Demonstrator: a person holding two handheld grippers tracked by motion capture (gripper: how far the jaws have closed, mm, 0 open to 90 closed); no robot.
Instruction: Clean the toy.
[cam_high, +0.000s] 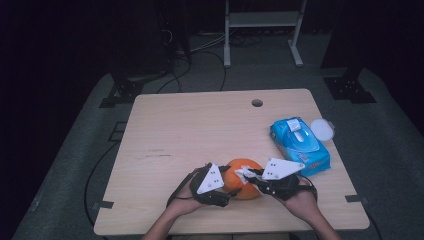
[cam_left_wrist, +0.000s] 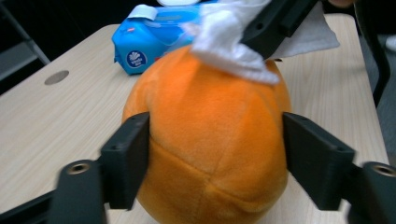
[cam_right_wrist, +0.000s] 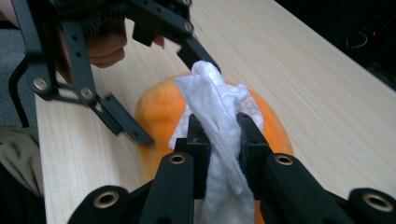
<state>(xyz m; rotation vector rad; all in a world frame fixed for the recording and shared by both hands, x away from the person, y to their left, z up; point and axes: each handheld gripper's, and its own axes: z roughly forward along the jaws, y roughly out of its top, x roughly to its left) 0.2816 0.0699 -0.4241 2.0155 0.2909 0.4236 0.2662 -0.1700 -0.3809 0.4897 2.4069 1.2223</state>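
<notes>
Jaws of your right gripper (cam_right_wrist: 219, 140) pinch a crumpled white wipe (cam_right_wrist: 217, 105) against the round orange plush ball (cam_left_wrist: 210, 140); your left gripper (cam_left_wrist: 217, 158) seemingly clamps its sides near the table's (cam_high: 200, 125) front edge. Wiping looks underway, with most fabric left.

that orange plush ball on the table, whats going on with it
A person is wiping the orange plush ball with a white wipe. The left tool straddles the ball to steady it near the table's front edge. The right tool is pinched shut on the wipe, pressing it onto the ball's top. The blue wipes pack lies to the right.
</notes>
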